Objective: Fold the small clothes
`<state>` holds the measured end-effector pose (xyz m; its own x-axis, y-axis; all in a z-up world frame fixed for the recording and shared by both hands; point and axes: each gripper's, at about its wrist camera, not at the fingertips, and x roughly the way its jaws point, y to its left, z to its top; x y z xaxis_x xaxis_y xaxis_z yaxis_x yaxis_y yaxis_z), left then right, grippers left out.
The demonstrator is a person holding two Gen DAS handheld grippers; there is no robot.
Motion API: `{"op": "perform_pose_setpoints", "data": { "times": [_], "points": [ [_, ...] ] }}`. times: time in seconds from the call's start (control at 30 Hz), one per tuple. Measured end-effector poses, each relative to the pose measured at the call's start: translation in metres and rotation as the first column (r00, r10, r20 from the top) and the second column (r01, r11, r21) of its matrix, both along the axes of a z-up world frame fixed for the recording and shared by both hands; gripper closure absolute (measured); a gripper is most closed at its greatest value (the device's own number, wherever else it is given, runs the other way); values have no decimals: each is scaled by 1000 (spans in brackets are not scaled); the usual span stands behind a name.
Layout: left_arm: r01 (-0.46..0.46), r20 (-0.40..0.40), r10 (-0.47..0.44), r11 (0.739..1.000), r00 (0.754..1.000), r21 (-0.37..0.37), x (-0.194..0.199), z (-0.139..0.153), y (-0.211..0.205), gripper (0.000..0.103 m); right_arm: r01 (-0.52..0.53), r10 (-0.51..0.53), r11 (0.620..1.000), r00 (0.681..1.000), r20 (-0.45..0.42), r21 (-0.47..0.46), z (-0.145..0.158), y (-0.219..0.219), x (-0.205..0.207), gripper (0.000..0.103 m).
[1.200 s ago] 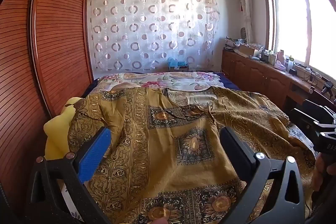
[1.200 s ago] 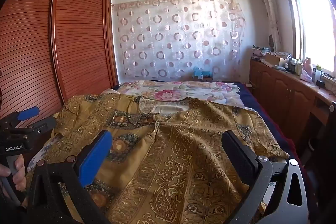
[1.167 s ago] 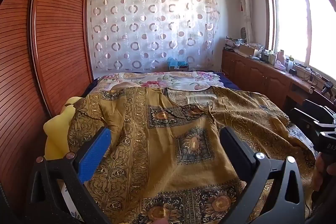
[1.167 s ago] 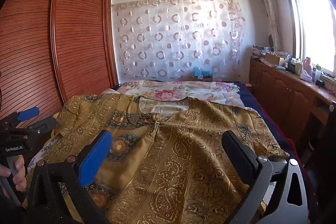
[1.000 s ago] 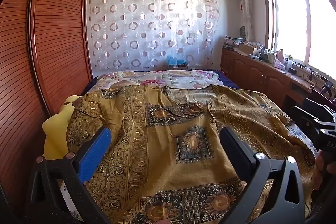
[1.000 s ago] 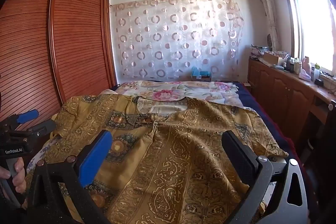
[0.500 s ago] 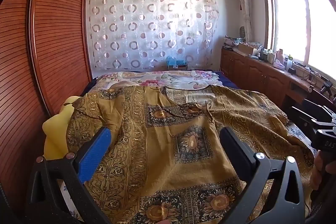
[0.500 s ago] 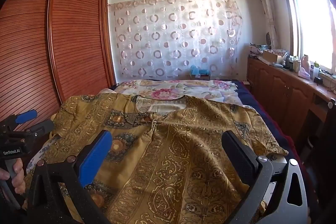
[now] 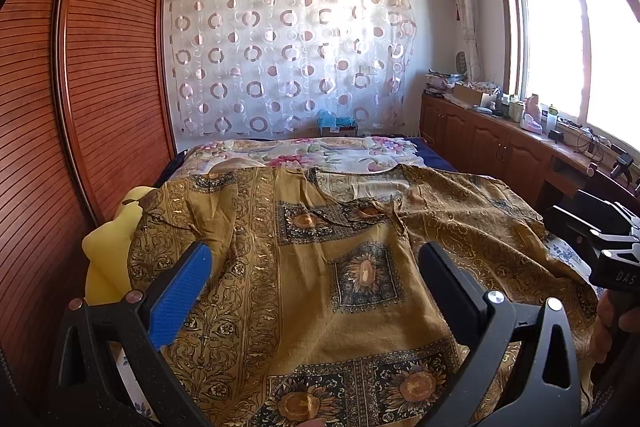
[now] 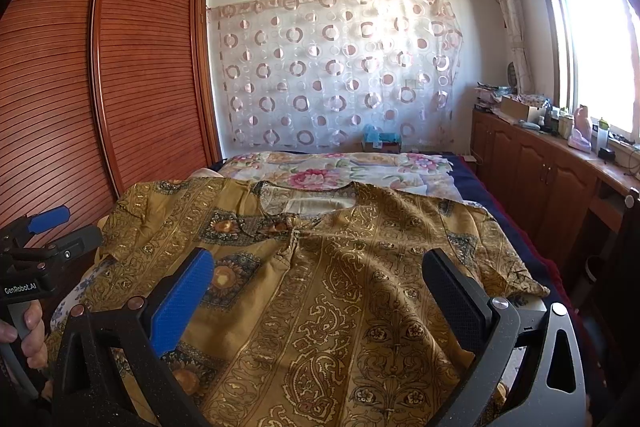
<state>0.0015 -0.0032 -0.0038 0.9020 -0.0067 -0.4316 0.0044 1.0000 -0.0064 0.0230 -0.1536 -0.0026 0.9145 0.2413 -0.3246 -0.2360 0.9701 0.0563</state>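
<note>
A mustard-gold patterned garment (image 9: pixel 320 287) lies spread flat on the bed, collar at the far end; it also shows in the right wrist view (image 10: pixel 328 287). My left gripper (image 9: pixel 316 271) is open and empty above the garment's near left part. My right gripper (image 10: pixel 316 275) is open and empty above its near right part. Each gripper shows at the edge of the other's view: the right one (image 9: pixel 608 239) and the left one (image 10: pixel 36 251).
A floral bedsheet (image 9: pixel 304 155) covers the far bed. A yellow cushion (image 9: pixel 108 255) lies at the bed's left edge beside the slatted wooden wardrobe (image 9: pixel 80 107). A wooden cabinet counter (image 10: pixel 560 163) with bottles runs along the right under the window.
Both grippers have stayed open and nearly still; the views have only drifted slightly.
</note>
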Motion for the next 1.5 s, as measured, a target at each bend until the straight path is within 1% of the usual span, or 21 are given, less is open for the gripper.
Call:
{"op": "perform_pose_setpoints", "data": {
  "times": [0.43, 0.47, 1.5],
  "points": [
    [1, 5, -1, 1000, 1000, 1, -1, 4, -1, 0, 1, -1, 1000, 1000, 0, 0, 0, 0, 0, 0],
    [1, 7, -1, 1000, 1000, 2, -4, 15, -2, 0, 1, -1, 1000, 1000, 0, 0, 0, 0, 0, 0],
    [2, 12, -2, 1000, 1000, 5, -5, 17, -2, 0, 6, -6, 1000, 1000, -1, 3, 1, 0, 0, 0]
  ]
}}
